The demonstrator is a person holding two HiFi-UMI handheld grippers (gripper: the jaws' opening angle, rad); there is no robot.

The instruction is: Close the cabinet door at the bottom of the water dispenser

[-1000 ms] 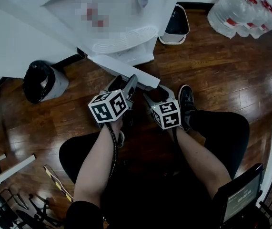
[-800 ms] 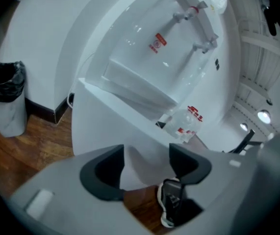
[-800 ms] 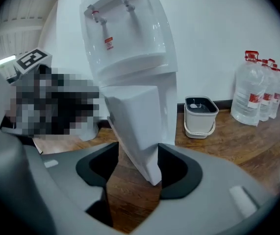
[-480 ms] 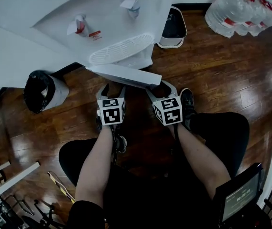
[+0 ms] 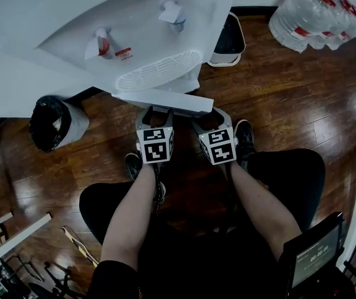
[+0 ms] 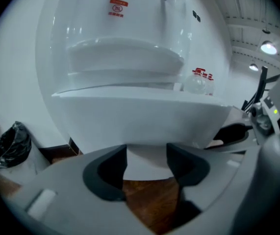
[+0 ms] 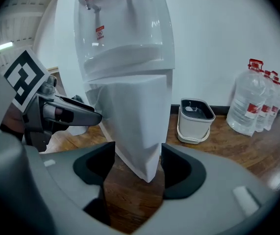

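Cabinet door (image 5: 165,99) half open. We line up on its edge: left gripper (image 6: 146,155) jaws closing, right gripper (image 7: 137,165) jaws opening, edge between the tips, unclamped. Next: push it shut.

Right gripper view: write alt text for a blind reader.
The right claw is opening its jaws, with a corner of the open cabinet door between them, on the water dispenser. Behind: a bin and water bottles on wooden floor.

On my feed, a bin (image 5: 56,118) lined with a black bag stands on the dark wooden floor (image 5: 290,98) at the left. A white bucket (image 5: 229,37) sits farther back, with a cluster of red-capped water bottles (image 5: 318,14) well to its right. A small screen (image 5: 317,258) shows at lower right.
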